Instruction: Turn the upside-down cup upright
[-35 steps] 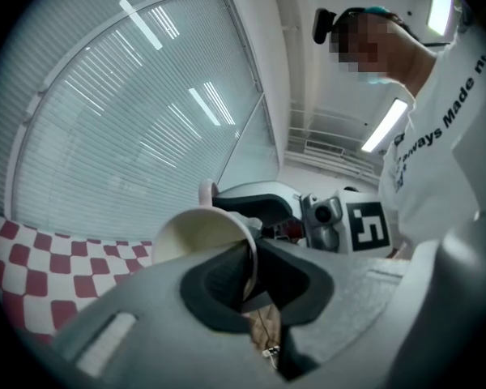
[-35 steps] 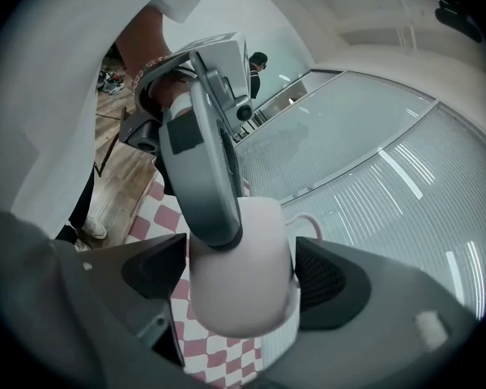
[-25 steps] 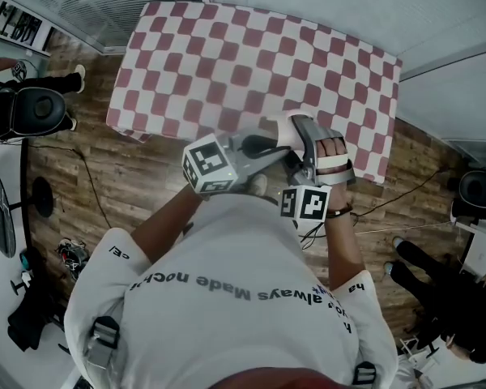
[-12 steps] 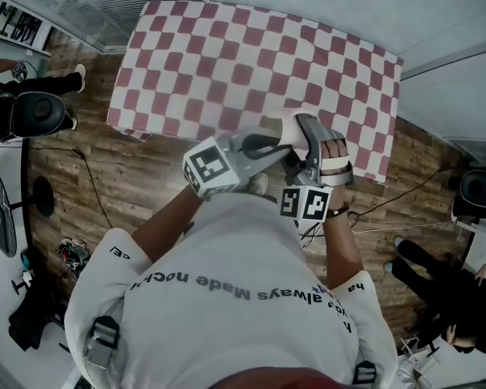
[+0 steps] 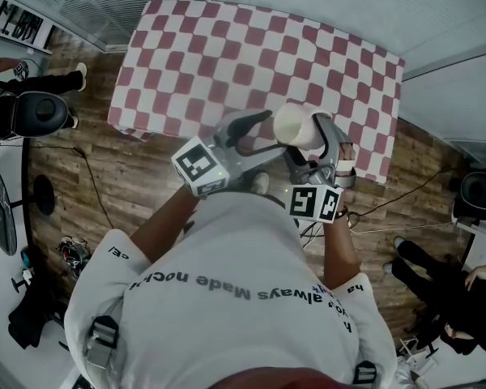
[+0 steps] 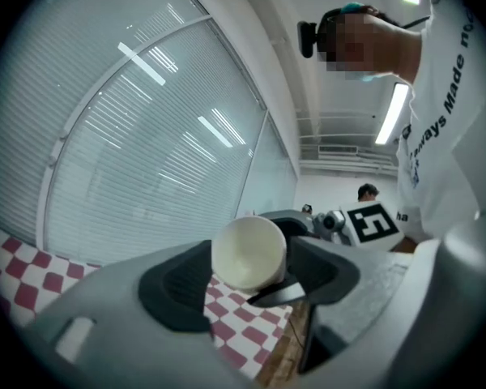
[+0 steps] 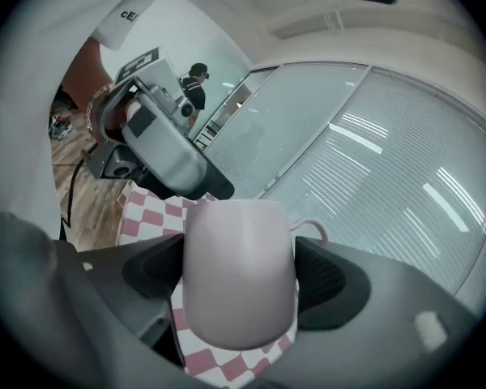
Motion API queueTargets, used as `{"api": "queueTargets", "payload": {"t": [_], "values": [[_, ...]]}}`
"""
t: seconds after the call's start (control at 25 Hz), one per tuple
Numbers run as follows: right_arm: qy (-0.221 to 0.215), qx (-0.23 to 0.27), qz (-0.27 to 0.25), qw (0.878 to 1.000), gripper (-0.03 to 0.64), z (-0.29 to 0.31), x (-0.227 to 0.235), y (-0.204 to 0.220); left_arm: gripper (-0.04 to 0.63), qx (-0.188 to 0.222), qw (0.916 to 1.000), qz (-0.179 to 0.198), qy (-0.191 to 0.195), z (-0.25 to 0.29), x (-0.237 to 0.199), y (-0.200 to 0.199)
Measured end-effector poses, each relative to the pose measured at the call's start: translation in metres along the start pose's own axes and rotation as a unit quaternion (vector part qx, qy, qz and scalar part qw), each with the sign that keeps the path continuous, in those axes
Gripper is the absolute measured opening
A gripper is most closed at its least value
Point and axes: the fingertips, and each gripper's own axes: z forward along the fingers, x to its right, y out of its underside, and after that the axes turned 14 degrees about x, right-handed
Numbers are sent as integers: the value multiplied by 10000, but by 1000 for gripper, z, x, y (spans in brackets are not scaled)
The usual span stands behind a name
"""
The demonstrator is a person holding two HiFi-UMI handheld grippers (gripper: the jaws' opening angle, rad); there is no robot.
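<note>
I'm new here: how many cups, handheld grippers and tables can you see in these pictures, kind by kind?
cup: 1
grippers: 2, the left gripper and the right gripper
checkered table: 1
Total: 4

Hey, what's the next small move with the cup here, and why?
Probably roll the right gripper until the cup faces mouth up: it clamps the cup on its side above the checked table, and the left gripper's jaws have just been opening around it.

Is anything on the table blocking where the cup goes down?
Nothing visible does: the cup, clamped in the right gripper, hangs over the checkered table, and no object shows on the cloth.
</note>
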Motion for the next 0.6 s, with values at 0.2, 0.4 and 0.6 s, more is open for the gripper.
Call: {"api": "queueTargets", "payload": {"t": [0.2, 0.4, 0.6], "values": [[82, 427, 1112, 9929, 417, -1, 7, -7, 361, 59, 9999, 63, -80, -2, -10, -4], [212, 1107, 2196, 9691, 417, -2, 16, -16, 364, 251, 9995, -195, 5, 1, -6, -12], [100, 1689, 3275, 9296, 417, -10, 18, -19, 364, 448, 9983, -307, 218, 4, 1, -21]]}}
